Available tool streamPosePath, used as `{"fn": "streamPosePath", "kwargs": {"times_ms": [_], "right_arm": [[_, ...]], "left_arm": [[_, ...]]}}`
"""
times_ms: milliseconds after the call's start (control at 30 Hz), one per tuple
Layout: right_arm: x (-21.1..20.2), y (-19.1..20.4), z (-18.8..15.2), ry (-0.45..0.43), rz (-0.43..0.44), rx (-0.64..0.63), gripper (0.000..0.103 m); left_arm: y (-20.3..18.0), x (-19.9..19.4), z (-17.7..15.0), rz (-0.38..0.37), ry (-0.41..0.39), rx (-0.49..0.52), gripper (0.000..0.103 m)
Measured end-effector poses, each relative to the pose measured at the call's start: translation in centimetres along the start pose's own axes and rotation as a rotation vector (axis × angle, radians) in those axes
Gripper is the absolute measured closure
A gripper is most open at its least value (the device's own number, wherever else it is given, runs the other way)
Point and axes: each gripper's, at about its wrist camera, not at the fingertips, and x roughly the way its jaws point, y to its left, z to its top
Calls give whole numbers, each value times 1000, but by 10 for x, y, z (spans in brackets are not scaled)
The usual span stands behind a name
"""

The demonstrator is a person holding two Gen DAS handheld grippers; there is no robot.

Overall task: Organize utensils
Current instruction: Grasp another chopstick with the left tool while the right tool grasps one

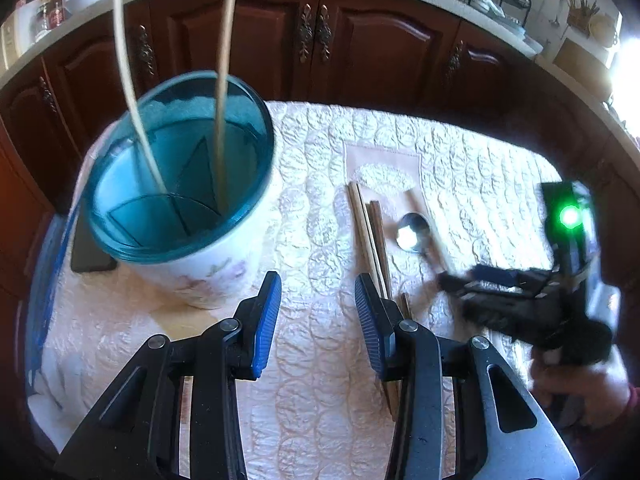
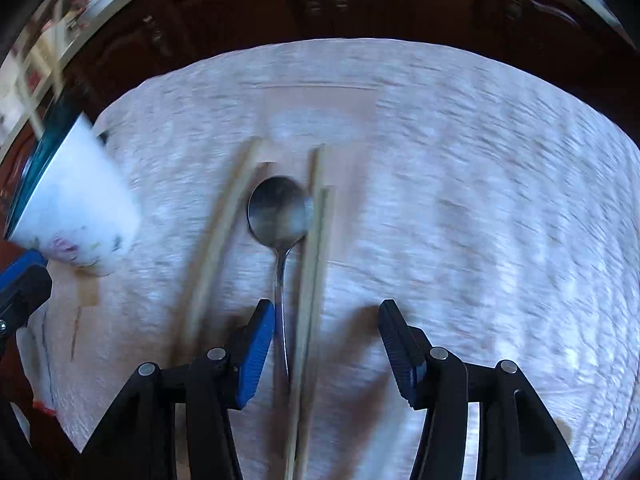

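Because the utensil holder (image 1: 180, 184) stands upright on the quilted counter (image 1: 460, 152), two chopsticks (image 1: 222, 92) lean inside it; right of it lie more chopsticks (image 2: 310, 280) and a spoon (image 2: 278, 216), the right hand-held gripper (image 2: 326, 344) spread over them, the left hand-held gripper (image 1: 318, 320) spread, empty, beside the holder.

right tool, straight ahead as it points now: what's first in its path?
Most likely the chopsticks lying lengthwise between the open right tool's fingers, with the spoon handle just left of them by the left finger. Past those, only the tablecloth. The frame is blurred, so depth is uncertain.
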Motion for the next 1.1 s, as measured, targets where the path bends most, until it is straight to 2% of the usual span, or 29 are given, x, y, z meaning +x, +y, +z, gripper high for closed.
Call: {"fn": "streamPosePath", "kwargs": {"times_ms": [67, 133, 233, 367, 433, 567, 667, 733, 833, 933, 1100], "right_arm": [[-5, -22, -4, -6, -2, 61, 51], [-12, -40, -7, -26, 37, 117, 51], [-23, -49, -8, -60, 36, 118, 51], [-36, -52, -9, -72, 55, 116, 51], [-42, -55, -11, -74, 64, 113, 51], [-42, -35, -2, -71, 60, 99, 51], [-40, -35, 4, -76, 60, 97, 51], [-33, -32, 13, -72, 56, 99, 51], [-31, -33, 20, -66, 66, 101, 51], [-33, -31, 22, -70, 78, 90, 53], [-30, -32, 23, -63, 80, 76, 59]], "left_arm": [[-4, 10, -1, -24, 25, 0, 65], [-8, 22, -1, -44, 53, 2, 65], [-14, 42, 1, -95, 100, -9, 65], [-22, 68, 3, -98, 152, 11, 66], [-23, 76, 2, -69, 174, 16, 67], [-10, 75, -1, 11, 170, 2, 67], [-2, 73, -3, -18, 185, -26, 67], [-5, 68, -1, -16, 160, -15, 67], [-7, 66, 3, -56, 147, -19, 67], [-16, 76, 4, -27, 171, 27, 67], [-26, 91, 5, -37, 192, 48, 68]]}}
